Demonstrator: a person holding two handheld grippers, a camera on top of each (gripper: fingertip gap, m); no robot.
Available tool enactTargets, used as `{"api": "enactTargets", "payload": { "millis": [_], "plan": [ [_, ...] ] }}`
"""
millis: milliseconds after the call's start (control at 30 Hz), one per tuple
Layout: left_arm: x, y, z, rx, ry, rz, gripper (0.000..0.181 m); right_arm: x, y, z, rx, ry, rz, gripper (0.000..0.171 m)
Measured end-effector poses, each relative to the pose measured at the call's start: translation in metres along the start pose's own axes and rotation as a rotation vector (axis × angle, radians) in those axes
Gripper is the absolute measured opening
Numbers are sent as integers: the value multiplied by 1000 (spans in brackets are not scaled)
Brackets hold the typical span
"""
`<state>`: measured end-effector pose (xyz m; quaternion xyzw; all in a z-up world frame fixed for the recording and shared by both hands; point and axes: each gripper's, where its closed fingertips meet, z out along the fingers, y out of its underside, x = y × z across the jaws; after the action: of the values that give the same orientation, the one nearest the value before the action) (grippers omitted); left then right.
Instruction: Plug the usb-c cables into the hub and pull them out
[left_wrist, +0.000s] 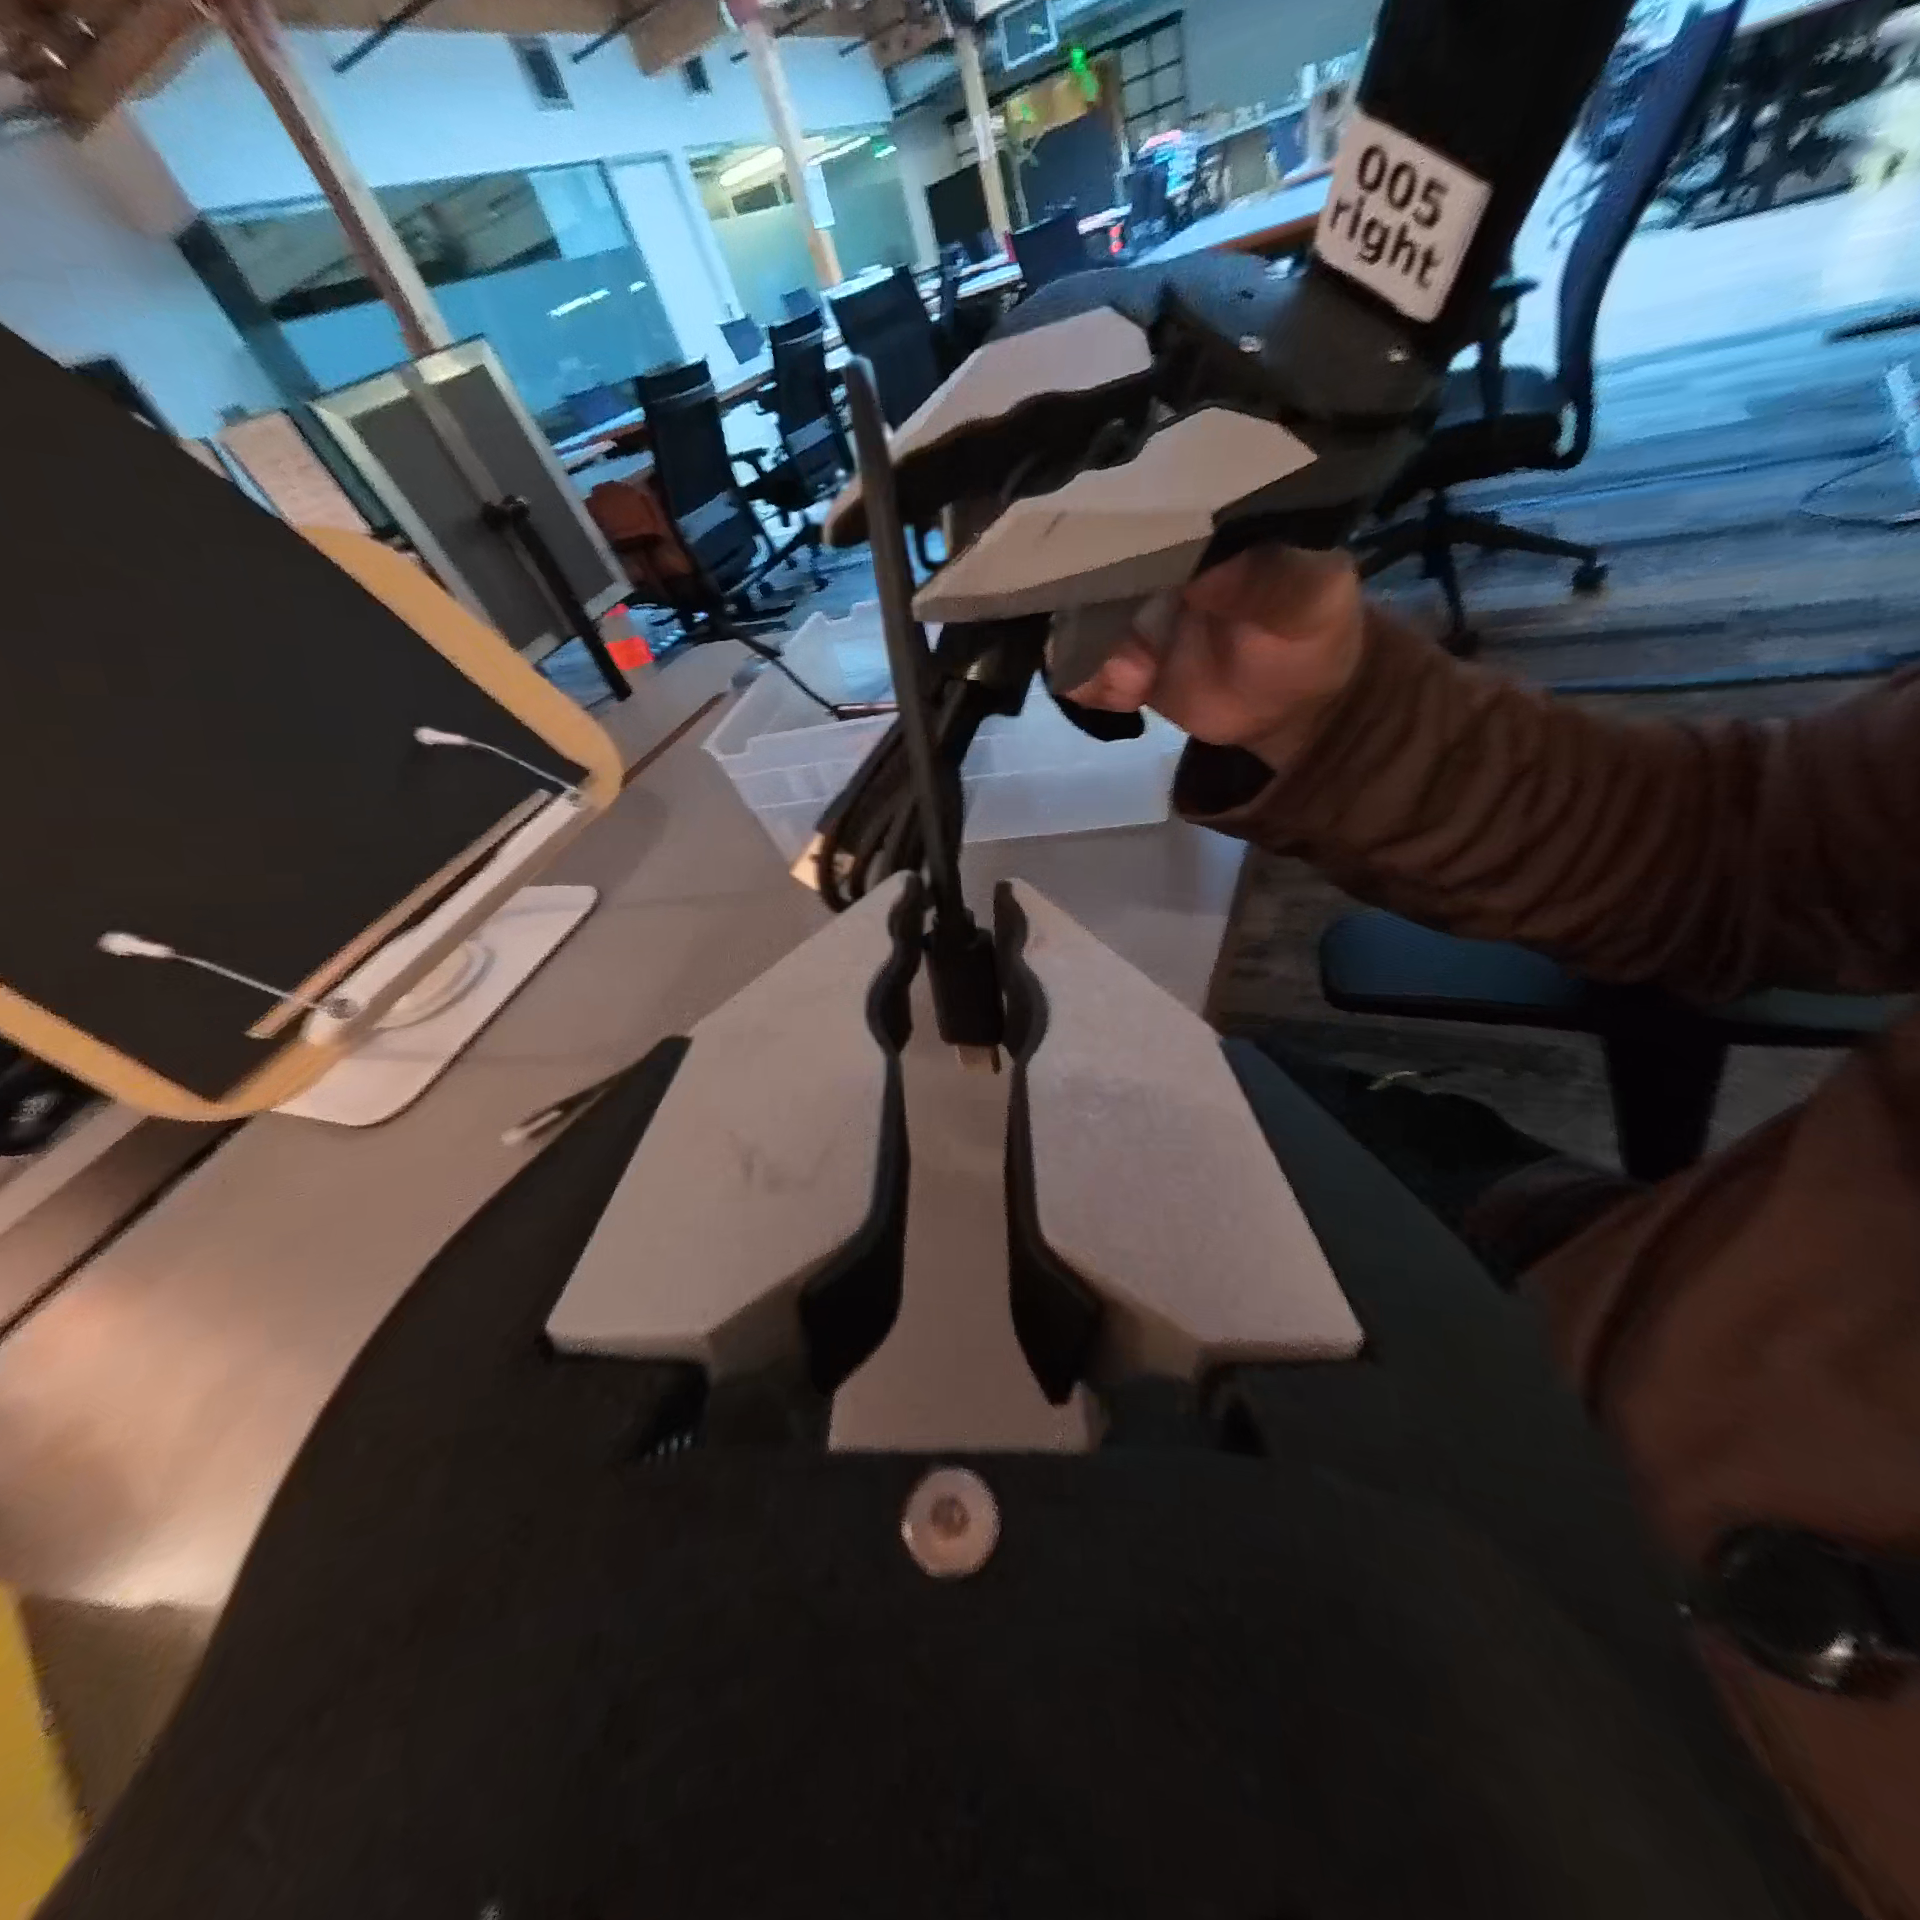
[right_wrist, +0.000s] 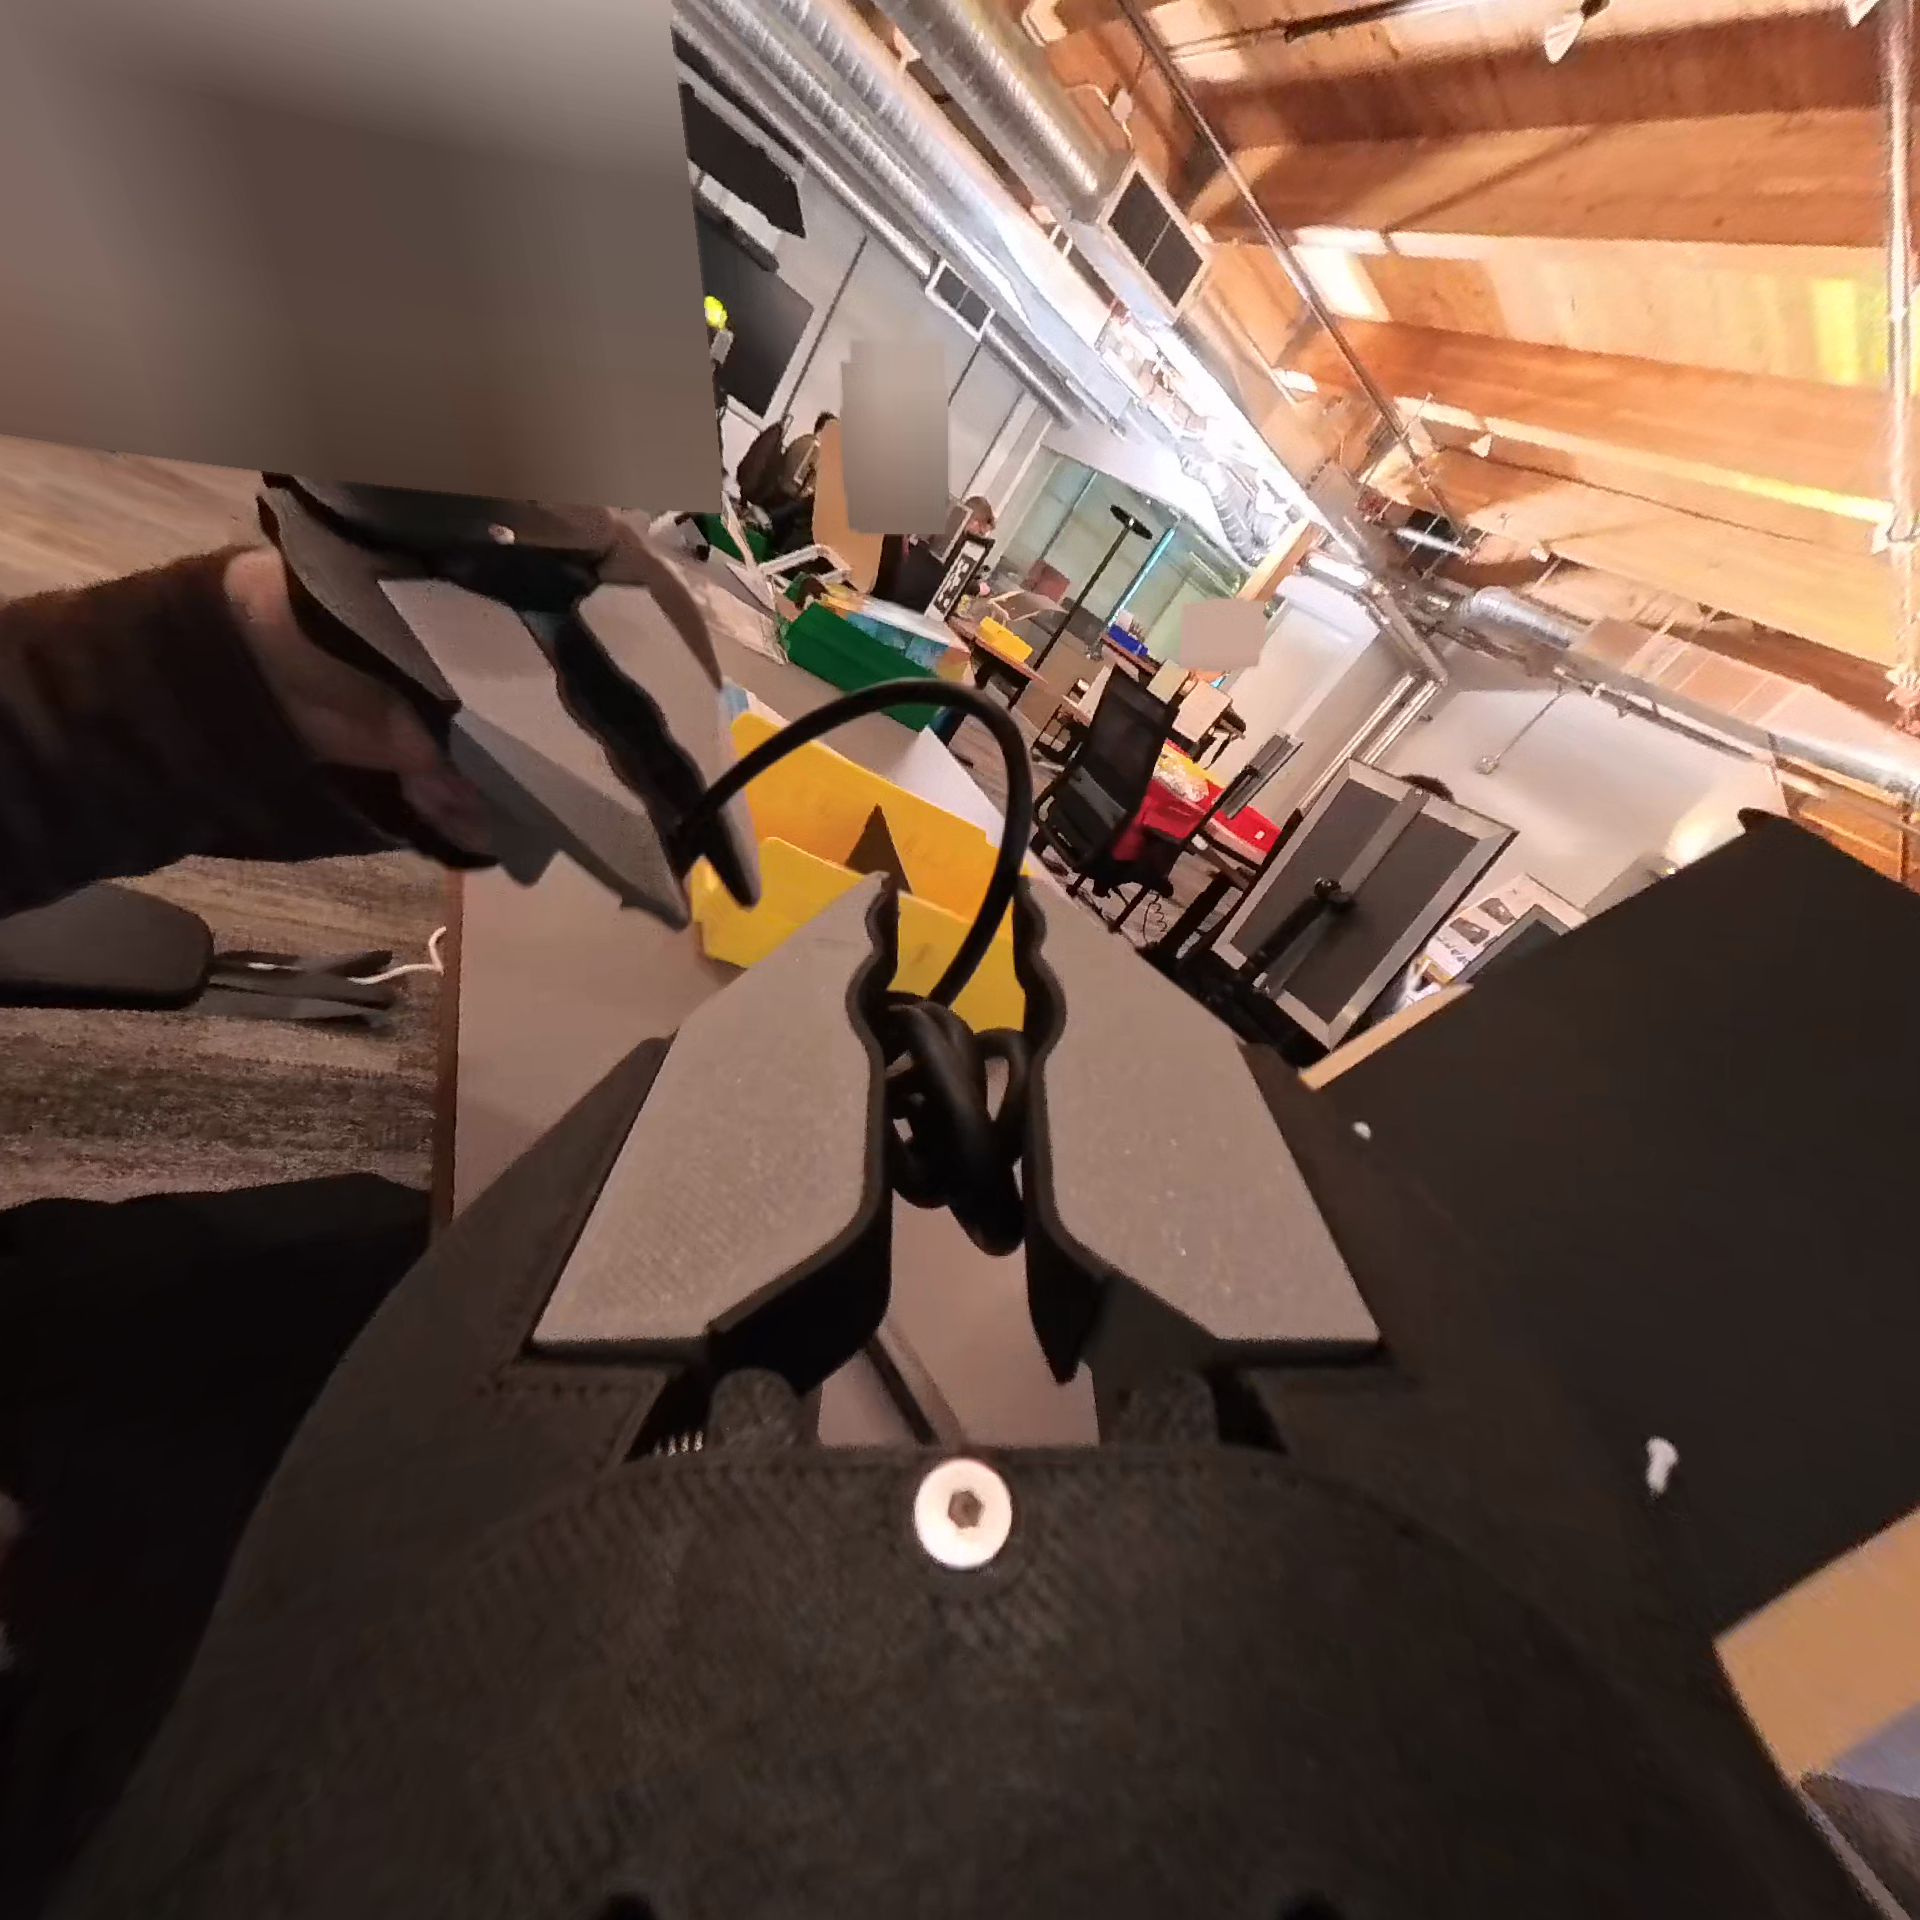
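Between the left gripper (left_wrist: 956, 971) jaws sits a pinched cable plug (left_wrist: 966, 987), while the right gripper (right_wrist: 956, 1049) jaws clamp the coiled cable (right_wrist: 951, 1122), probably keeping slack tidy.

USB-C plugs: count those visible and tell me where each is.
1. The USB-C plug is pinched between the left gripper's fingers, metal tip pointing back toward the camera. The cable's other end may be hidden in the coiled cable clamped by the right gripper.
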<state>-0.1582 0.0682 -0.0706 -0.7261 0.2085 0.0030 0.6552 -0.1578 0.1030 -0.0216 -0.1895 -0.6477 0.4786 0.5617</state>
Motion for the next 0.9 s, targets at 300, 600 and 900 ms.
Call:
{"api": "enactTargets", "payload": {
  "millis": [300, 600, 900],
  "plan": [
    [-62, 32, 0, -277, -469, 564, 10, 14, 57, -25, -314, -110, 155, 27],
    [-43, 73, 47, -340, -405, 883, 4, -35, 81, -1, -404, -278, 174, 53],
    [-14, 54, 45, -170, -326, 974, 4, -52, 110, 19, -427, -328, 114, 14]
  ]
}}
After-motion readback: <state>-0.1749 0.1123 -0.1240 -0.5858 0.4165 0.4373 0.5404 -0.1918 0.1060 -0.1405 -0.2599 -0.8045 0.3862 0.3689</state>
